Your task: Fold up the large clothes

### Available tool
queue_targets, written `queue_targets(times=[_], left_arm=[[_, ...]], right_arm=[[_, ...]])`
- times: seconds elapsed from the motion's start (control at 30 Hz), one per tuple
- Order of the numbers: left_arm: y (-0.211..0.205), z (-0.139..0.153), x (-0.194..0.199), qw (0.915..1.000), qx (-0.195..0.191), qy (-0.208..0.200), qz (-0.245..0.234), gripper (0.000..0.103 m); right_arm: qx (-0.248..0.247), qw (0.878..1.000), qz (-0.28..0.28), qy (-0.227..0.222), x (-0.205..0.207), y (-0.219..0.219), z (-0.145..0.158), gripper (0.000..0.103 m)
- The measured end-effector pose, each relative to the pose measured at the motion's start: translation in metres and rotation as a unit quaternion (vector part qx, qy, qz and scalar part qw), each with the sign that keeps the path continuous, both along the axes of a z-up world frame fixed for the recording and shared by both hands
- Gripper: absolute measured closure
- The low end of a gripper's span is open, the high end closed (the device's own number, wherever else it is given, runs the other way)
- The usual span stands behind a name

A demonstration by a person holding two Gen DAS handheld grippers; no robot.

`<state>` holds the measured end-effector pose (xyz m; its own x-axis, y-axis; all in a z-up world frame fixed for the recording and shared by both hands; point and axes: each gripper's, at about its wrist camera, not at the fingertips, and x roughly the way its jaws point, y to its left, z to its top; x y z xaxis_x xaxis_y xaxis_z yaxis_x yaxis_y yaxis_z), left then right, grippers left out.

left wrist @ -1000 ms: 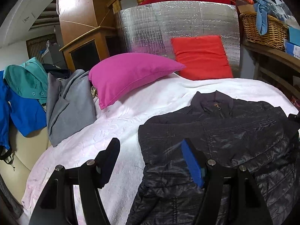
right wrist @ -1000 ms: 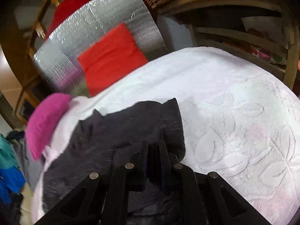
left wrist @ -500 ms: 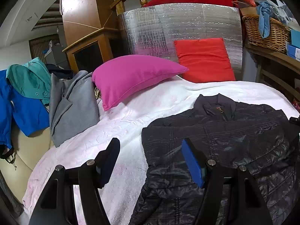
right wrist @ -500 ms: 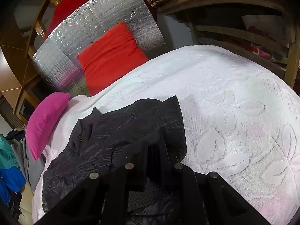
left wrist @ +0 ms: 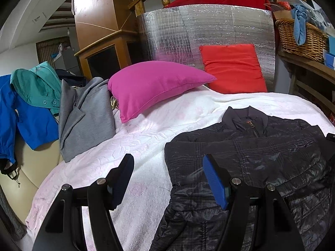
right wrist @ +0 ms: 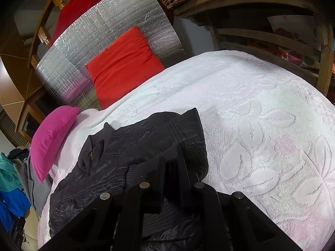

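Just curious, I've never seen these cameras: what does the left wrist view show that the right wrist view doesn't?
Left only: the open left gripper, holding nothing, and the jacket's near left edge.
Right only: the right gripper, its jaws shut on the jacket's ribbed cuff.
Both: black jacket, white blanket, pink pillow, red cushion.

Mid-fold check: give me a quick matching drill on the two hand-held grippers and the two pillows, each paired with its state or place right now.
Things:
1. left hand-held gripper
2. right hand-held gripper
3. pink pillow
4. red pillow

States or places:
A. leaning against the silver foil panel
B. shut on the black jacket
C. open, nothing between its fingers
D. lying on the white bedspread next to the grey garment

Pairs: 1-C, 2-B, 3-D, 4-A
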<state>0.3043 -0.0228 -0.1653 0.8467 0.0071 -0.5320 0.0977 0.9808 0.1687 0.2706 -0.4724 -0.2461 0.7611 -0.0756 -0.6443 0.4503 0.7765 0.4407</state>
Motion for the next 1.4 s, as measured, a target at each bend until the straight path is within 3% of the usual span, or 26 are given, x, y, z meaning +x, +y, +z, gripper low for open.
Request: queue_targets(times=[0.6, 0.67, 0.7, 0.73, 0.77, 0.93, 1.1, 1.2, 1.27, 1.3, 1.4], left_arm=[[0.0, -0.003, 0.002, 1.0, 0.005, 0.002, 0.004, 0.034], [0.003, -0.01, 0.01, 0.9998, 0.006, 0.018, 0.003, 0.032], [0.004, -0.013, 0.014, 0.9996, 0.004, 0.029, 0.001, 0.031], [0.007, -0.021, 0.023, 0.9985, -0.003, 0.054, -0.002, 0.031], [0.01, -0.028, 0.03, 0.9973, -0.008, 0.072, -0.002, 0.031], [0.021, -0.063, 0.063, 0.9862, -0.037, 0.161, -0.007, 0.031], [0.03, -0.078, 0.076, 0.9754, -0.087, 0.202, -0.005, 0.031], [0.031, -0.088, 0.082, 0.9678, -0.108, 0.227, -0.006, 0.031], [0.03, -0.094, 0.083, 0.9647, -0.117, 0.235, -0.009, 0.031], [0.028, -0.097, 0.083, 0.9623, -0.125, 0.241, -0.018, 0.031], [0.016, -0.102, 0.083, 0.9583, -0.128, 0.252, -0.044, 0.031]], right_arm=[[0.026, 0.999, -0.012, -0.021, -0.009, -0.007, 0.01, 0.089], [0.047, 0.999, -0.006, -0.016, -0.009, -0.011, 0.009, 0.078], [0.056, 0.998, -0.003, -0.01, -0.008, -0.014, 0.007, 0.055], [0.066, 0.998, -0.003, -0.003, -0.008, -0.018, 0.005, 0.025], [0.07, 0.997, -0.008, -0.004, -0.011, -0.022, 0.003, 0.021], [0.093, 0.996, -0.014, -0.011, -0.017, -0.041, -0.004, 0.021], [0.13, 0.991, 0.019, -0.002, -0.008, -0.043, -0.02, 0.021], [0.126, 0.991, 0.038, 0.011, -0.001, -0.034, -0.025, 0.022], [0.123, 0.991, 0.057, 0.023, 0.006, -0.024, -0.029, 0.029], [0.117, 0.99, 0.066, 0.035, 0.009, -0.018, -0.031, 0.037], [0.055, 0.993, 0.08, 0.07, 0.016, 0.001, -0.032, 0.056]])
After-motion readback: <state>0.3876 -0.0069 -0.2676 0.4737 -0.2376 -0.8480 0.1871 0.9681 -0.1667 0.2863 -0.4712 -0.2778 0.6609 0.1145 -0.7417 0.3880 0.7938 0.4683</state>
